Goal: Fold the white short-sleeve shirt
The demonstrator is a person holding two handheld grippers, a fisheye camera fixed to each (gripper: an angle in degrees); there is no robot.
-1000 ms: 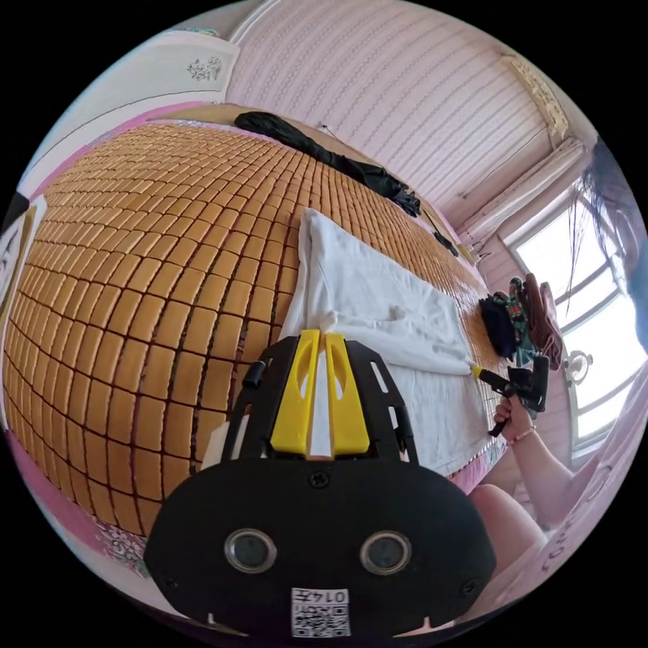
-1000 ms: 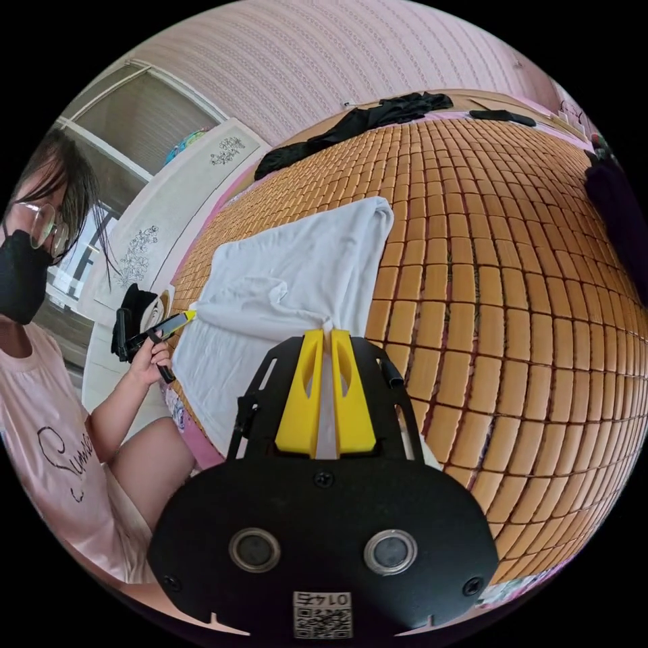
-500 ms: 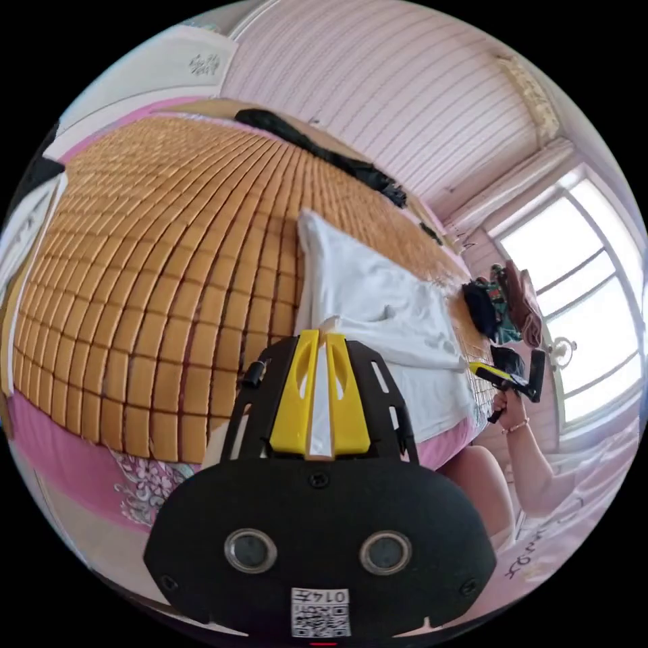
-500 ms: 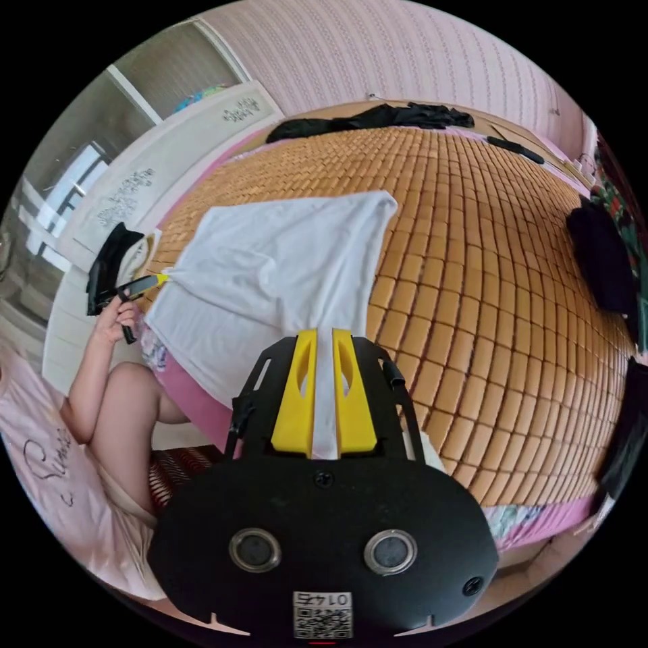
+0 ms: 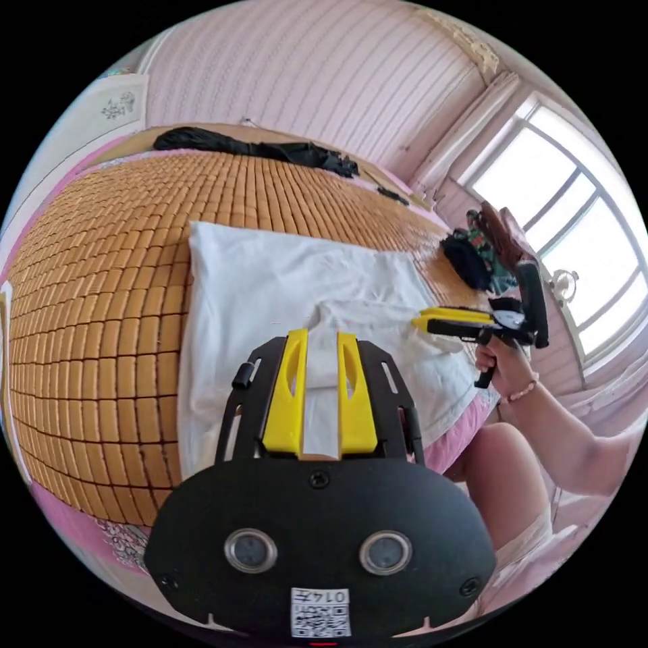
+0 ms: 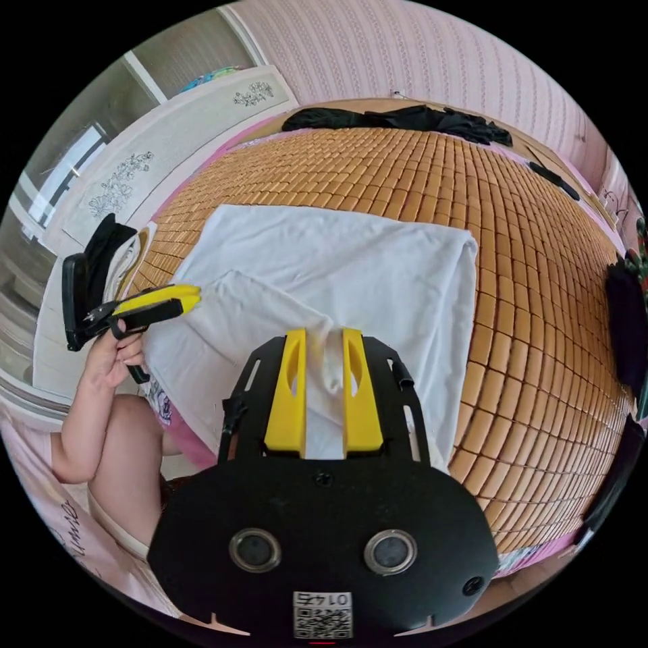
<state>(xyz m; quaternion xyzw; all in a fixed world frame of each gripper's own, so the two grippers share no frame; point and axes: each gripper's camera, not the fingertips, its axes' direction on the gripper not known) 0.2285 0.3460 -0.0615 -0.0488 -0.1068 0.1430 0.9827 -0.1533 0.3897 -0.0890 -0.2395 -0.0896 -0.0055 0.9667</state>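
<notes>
Where smooth (soft) white shirt (image 5: pixel 270 277) on tiled mat (image 5: pixel 88 270)

A small white label (image 5: pixel 320 612) sits on the black housing of the left gripper (image 5: pixel 317 337), at its near edge, below the fingers. It carries a square code with a short row of characters above it, printed mirrored. The right gripper (image 6: pixel 322 334) bears a matching label (image 6: pixel 322 614) in the same spot on its own housing. In the right gripper view, far to the side of that label, dark cursive lettering runs across the person's pink top (image 6: pixel 74 533). It is cut off at the picture's edge and cannot be read.
</notes>
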